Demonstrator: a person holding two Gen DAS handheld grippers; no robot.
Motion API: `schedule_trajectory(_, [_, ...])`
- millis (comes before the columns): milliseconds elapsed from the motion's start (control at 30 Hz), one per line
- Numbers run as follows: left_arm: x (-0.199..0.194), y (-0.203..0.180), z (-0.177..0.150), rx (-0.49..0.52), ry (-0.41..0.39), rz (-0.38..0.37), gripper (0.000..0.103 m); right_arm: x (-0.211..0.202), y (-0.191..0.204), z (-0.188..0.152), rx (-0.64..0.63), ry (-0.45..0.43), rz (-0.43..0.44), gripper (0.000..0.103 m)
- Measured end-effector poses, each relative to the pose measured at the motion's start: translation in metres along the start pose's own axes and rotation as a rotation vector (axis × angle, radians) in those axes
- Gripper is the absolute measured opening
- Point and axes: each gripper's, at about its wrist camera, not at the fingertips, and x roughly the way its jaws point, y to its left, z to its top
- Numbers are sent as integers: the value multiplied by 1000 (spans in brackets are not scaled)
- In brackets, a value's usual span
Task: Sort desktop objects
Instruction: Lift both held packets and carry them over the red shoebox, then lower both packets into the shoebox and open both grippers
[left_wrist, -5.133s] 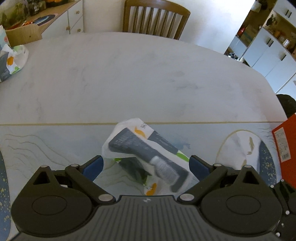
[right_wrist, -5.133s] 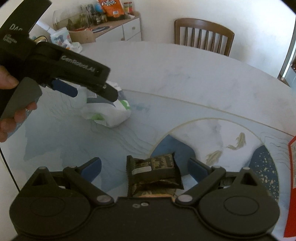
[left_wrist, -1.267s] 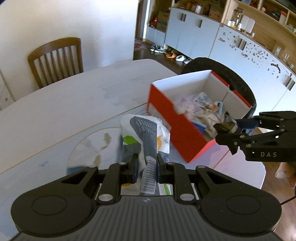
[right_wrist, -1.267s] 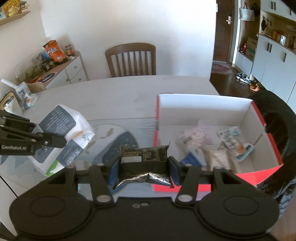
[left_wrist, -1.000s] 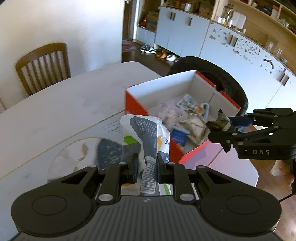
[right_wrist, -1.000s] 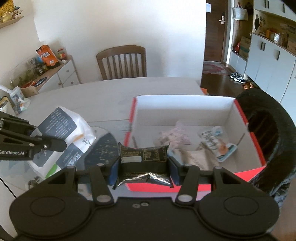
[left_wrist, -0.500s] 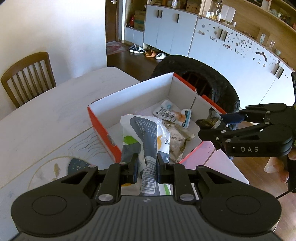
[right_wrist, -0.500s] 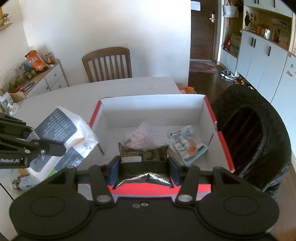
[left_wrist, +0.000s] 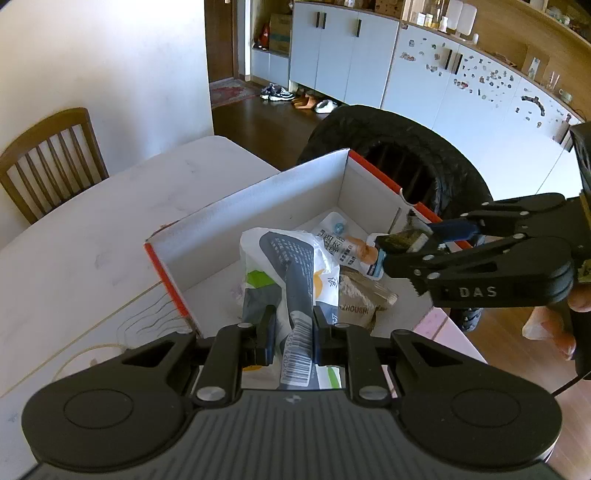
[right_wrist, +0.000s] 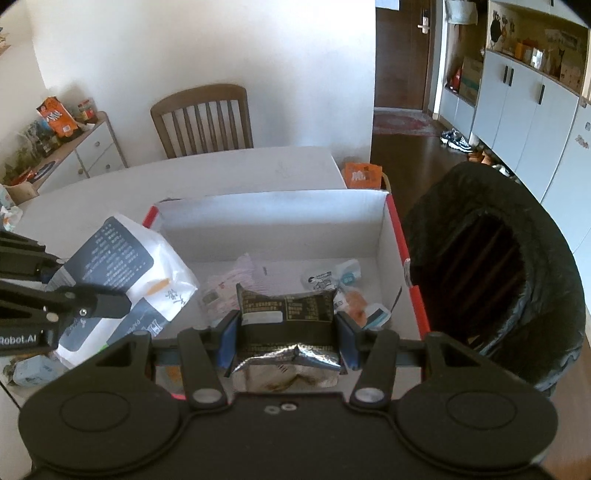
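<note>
Two grippers are both loaded as we hold them over the red box (right_wrist: 397, 229), which sits on the white table (left_wrist: 92, 229). Our left gripper (left_wrist: 293, 330) has its jaws closed narrowly on the white and grey pouch (left_wrist: 291, 266), pinching it near its barcode end, and the pouch hangs above the near left part of the box. Our right gripper (right_wrist: 288, 328) has its jaws clamped on the dark snack packet (right_wrist: 286, 306), held over the near edge of the box. Inside the box we see several wrapped items, among them a small white sachet (right_wrist: 328, 277) lying on the floor of it. Beyond the box stands a black bin (right_wrist: 491, 273), and a wooden chair (right_wrist: 201, 122) is at the far side of the table.
</note>
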Motion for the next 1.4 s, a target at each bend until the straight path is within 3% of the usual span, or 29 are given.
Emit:
schedule_trajectory(333, [35,-3,6,1,27,23,17,41,-12,18,-18,54,12,53])
schedule_trajectory(633, [62,-3,-5,12,85,39,17,91,-8,26,-65,104,-29,53])
schedule_trajectory(900, [74,-2,-13,9,119,35,17,126,-1,28,-109,200,-73,54])
schedule_trajectory(1067, [82,-1,-19,0,146,32,17,135,4,25,-154,235,-85,54])
schedule_trajectory(1400, [89,-4,-17,9,169,24,17,142,-1,27,-126,251,-60,59])
